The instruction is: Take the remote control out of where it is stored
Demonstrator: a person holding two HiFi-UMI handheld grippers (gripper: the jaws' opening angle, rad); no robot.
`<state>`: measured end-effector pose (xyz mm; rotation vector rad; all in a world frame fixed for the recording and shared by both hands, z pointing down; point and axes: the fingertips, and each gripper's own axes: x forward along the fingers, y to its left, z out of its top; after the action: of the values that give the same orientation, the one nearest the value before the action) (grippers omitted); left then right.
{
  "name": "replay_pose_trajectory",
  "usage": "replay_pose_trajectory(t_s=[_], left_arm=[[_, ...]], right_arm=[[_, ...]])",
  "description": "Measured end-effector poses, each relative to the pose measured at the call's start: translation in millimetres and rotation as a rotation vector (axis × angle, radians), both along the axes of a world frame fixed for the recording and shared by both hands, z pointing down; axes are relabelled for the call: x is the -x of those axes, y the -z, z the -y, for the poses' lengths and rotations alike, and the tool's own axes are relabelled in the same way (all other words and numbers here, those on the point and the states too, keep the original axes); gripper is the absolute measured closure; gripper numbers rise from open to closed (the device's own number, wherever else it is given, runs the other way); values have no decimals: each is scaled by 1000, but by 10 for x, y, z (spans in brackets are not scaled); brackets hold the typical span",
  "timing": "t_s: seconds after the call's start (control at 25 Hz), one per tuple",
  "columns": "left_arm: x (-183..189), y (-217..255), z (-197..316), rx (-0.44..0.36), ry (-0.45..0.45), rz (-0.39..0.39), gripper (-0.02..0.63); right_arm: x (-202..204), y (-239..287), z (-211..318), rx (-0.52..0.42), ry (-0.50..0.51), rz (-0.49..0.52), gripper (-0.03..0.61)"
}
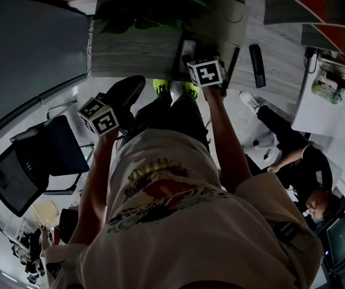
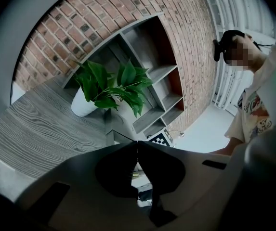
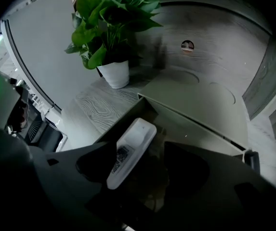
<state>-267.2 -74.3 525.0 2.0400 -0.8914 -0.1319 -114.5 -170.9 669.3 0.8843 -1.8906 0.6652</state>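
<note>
A white remote control [image 3: 128, 153] lies slanted in the open drawer [image 3: 195, 131] of a grey wood desk [image 3: 101, 107]. My right gripper [image 3: 140, 164] points steeply down into that drawer, jaws wide open, with the remote between them and nearer the left jaw; the pads do not press it. In the head view its marker cube [image 1: 207, 72] hovers over the drawer at the desk's edge. My left gripper [image 2: 137, 146] is shut with nothing in it and is held level, away from the drawer; its cube [image 1: 100, 115] shows at the left.
A potted green plant [image 3: 110, 28] in a white pot stands on the desk behind the drawer. A dark slim object [image 1: 257, 65] lies on the desk to the right. An office chair [image 1: 40, 161] stands left, a seated person [image 1: 301, 167] right. A brick wall and shelf unit [image 2: 164, 81] are beyond.
</note>
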Motion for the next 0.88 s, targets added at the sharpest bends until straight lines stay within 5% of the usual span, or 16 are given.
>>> replay_pose_trajectory(t_s=[0.32,0.88], left_arm=[[-53,34,50,-2,-9,11,606],[-114,20,103,1,-28,-15,606]], right_arm=[[212,-193,-259,105,23,17,259],[147,-170,-180,88,-95,88,316]])
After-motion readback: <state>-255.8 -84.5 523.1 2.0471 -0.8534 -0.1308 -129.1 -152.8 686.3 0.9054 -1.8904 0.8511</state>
